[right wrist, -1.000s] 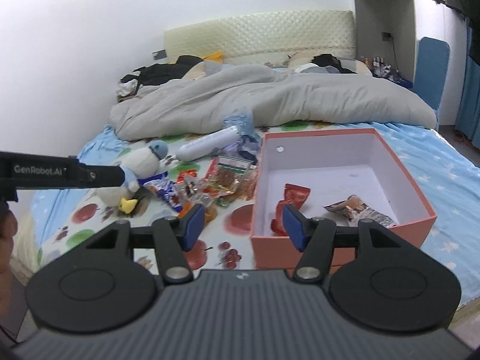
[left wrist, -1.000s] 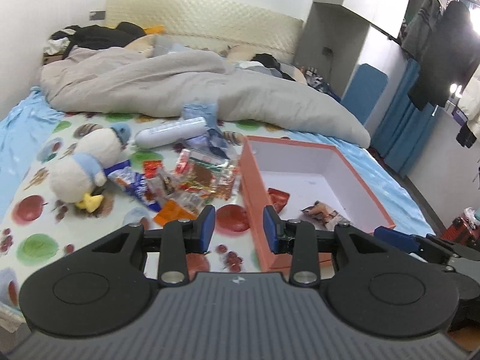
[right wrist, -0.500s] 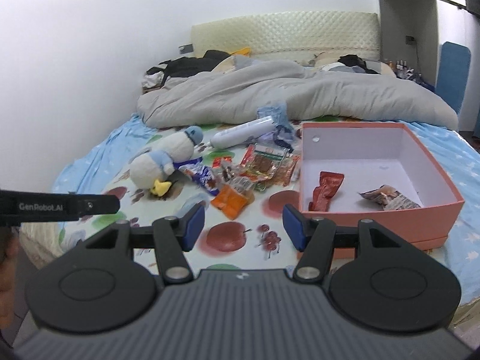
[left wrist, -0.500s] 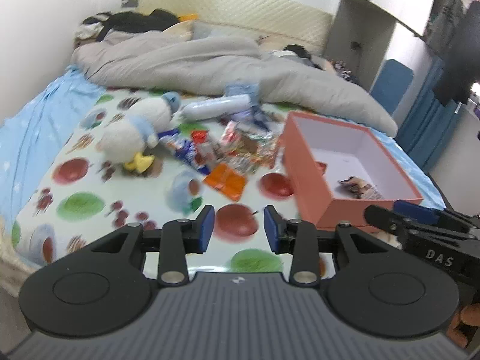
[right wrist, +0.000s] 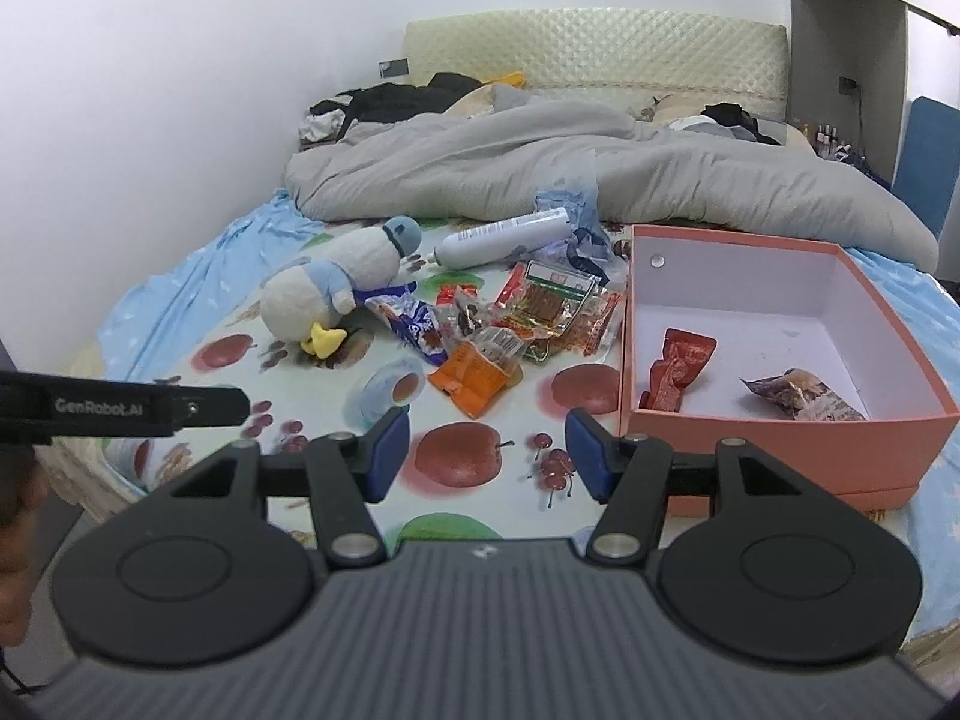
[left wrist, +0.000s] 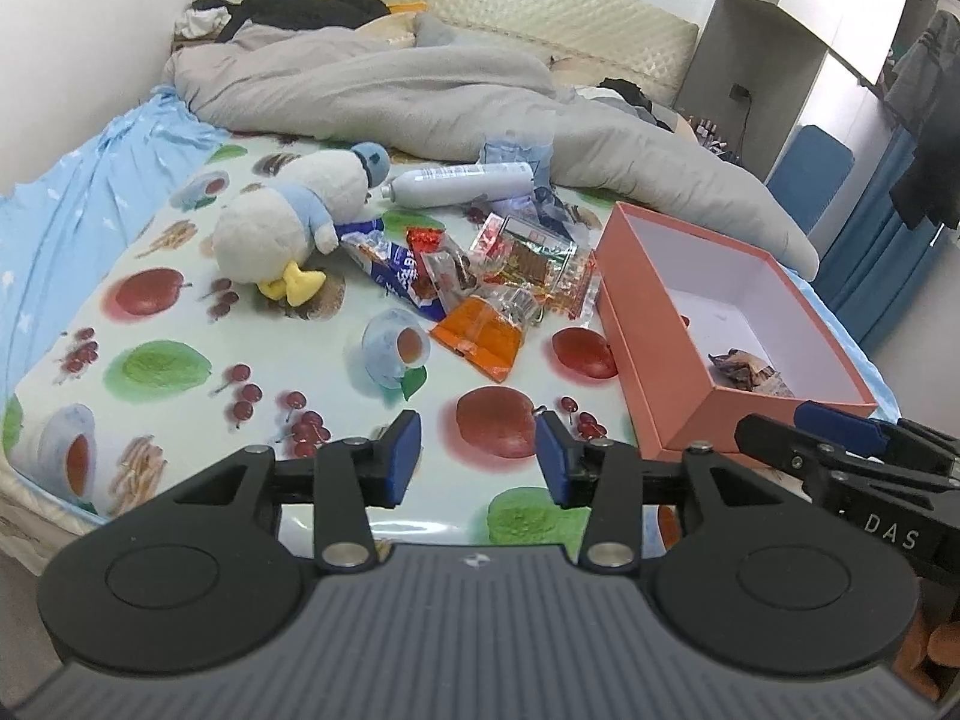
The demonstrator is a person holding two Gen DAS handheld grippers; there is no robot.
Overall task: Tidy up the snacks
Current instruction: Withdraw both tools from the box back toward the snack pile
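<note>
Bare sheet (left wrist: 252, 324) ahead of me; snack pile (left wrist: 492, 276) at twelve, box wall (left wrist: 654, 324) blocks at two.

Both grippers are pulling back toward the foot of the bed, the snack pile (left wrist: 480, 276) and pink box (right wrist: 780, 438) sliding farther off; the empty left gripper (left wrist: 477, 459) is opening its jaws, seemingly only slightly.
</note>
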